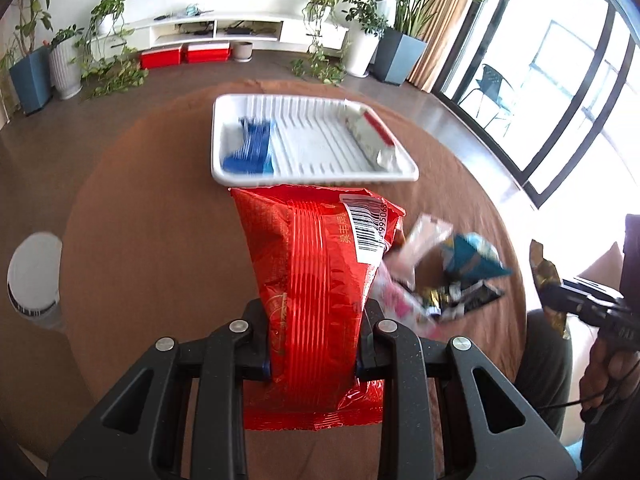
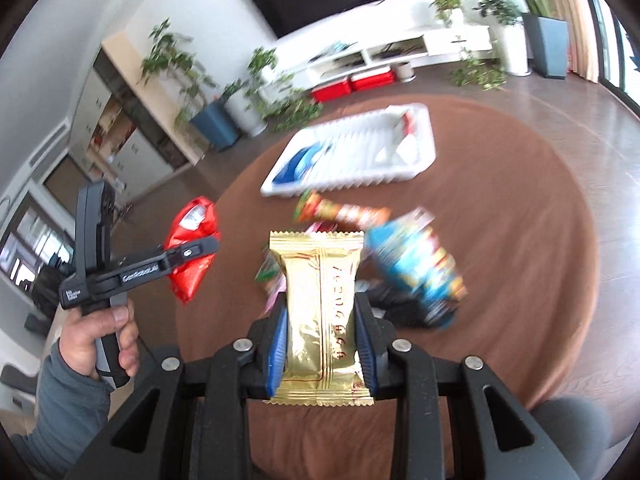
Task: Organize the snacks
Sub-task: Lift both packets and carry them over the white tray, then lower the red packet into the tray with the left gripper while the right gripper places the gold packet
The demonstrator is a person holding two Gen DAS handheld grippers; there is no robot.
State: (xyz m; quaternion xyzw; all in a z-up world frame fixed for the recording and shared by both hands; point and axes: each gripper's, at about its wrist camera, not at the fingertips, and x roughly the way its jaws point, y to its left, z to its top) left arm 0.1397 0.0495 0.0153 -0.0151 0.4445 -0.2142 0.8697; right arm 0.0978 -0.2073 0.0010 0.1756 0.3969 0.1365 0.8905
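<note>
Round brown surface (image 1: 160, 200) in a living room, both tools carrying snacks.
Left tool (image 1: 312, 344) grips a red packet (image 1: 316, 280), right tool (image 2: 320, 336) a gold packet (image 2: 316, 312), both short of the white tray (image 1: 312, 178); next, I judge, lowering them inside it.

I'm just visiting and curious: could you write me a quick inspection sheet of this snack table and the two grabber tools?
Surface: round brown table, on a dark wood floor.
Job's things: white tray holding a blue packet and a white-and-red packet; red bag and gold packet are lifted.
Clutter: loose pile of snacks near the table's middle.
Grippers: left gripper clamps the red bag; right gripper clamps the gold packet.
Cables: thin black cord by the right hand.
Surroundings: potted plants, white TV shelf, red boxes, windows.
</note>
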